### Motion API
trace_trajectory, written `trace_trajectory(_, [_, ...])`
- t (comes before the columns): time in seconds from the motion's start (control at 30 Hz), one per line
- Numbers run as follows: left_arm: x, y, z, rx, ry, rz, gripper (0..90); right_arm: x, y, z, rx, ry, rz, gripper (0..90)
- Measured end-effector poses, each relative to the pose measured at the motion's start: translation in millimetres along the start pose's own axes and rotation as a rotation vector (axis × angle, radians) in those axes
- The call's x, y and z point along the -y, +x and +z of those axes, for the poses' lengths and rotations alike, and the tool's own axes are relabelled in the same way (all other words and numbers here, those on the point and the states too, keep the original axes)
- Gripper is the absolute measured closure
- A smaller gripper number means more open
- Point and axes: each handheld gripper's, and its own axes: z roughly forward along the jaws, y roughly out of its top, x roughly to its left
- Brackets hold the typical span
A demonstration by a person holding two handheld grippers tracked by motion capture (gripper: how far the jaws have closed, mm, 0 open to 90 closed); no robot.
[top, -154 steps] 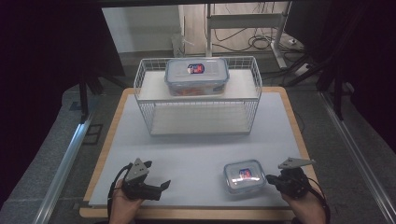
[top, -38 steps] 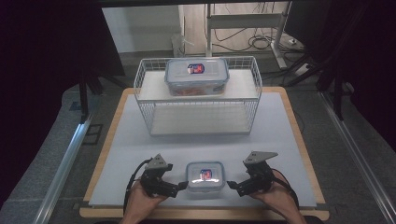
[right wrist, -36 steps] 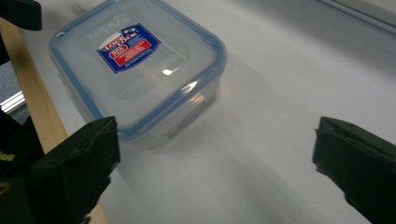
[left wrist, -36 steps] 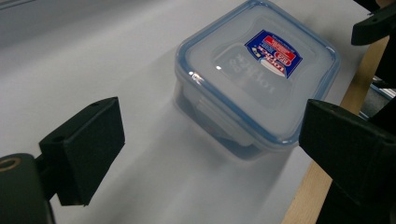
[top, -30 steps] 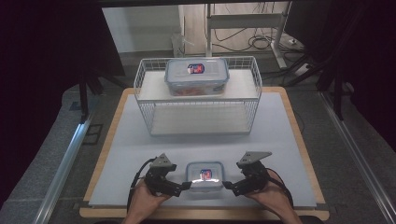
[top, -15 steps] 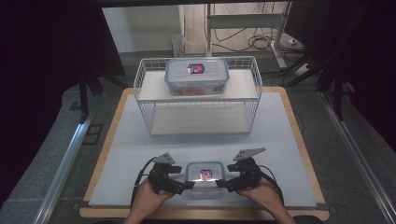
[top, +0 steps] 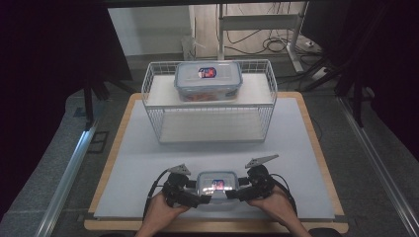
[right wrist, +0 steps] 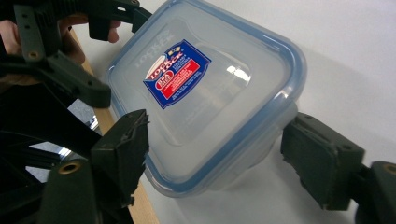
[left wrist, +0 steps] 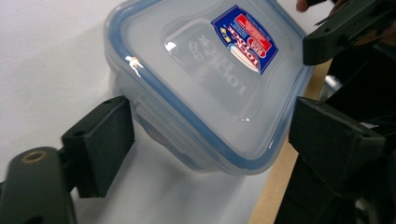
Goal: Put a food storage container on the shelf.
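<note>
Left gripper (top: 193,196) sits at the near edge of the white mat (top: 148,163), its jaws straddling the left end of the small clear food container (top: 217,182). Those jaws have just been closing, and the container's corner lies between them. In the left gripper view one pad (left wrist: 100,140) lies at, or just short of, the container's side wall below the blue-sealed lid (left wrist: 205,79). The other pad (left wrist: 334,140) stands just off the lid rim, so I judge this gripper open around the box rather than clamped on it.

That small container rests on the mat, near the wooden table edge (top: 217,226), directly between the two hands, its long axis running left to right from one gripper to the other. Both hands are about equally near it.

Right gripper (top: 241,193) mirrors the left at the container's right end. Its jaws have also just been closing with the container between them. In the right gripper view one pad (right wrist: 123,149) appears to touch the lid rim, while the other pad (right wrist: 322,161) stands just clear of the wall, so it is not yet gripping.

Well beyond, a white wire rack (top: 210,106) stands on the mat, with a larger lidded container (top: 208,80) on its upper shelf. Any lift of the small box would, I judge, depend on both grippers pinching its opposite ends evenly.
</note>
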Motion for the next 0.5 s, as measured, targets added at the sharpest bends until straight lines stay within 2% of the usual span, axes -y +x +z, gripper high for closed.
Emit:
trace_trajectory(0.1, [0.5,2.8,-3.7,0.017,-0.015,-0.026,21.3,0.8,-0.6,-2.0,-0.002,0.004,0.004,28.7])
trace_trajectory(0.13, [1.2,3.7,-5.7,0.008,-0.024,-0.03,25.5,1.1,-0.2,-3.2,-0.001,0.003,0.003,30.9])
trace_trajectory(0.23, [2.6,7.2,-10.2,0.027,-0.038,-0.046,36.0,2.6,-0.9,-7.6,-0.008,-0.009,0.007,36.8])
trace_trajectory(0.37, [3.8,6.5,-11.7,0.033,-0.033,-0.046,38.4,4.8,0.1,-8.3,-0.013,-0.009,0.021,38.0])
trace_trajectory(0.5, [6.3,8.9,-15.2,0.055,-0.055,-0.075,44.1,8.3,-0.9,-10.1,-0.036,-0.004,0.042,41.6])
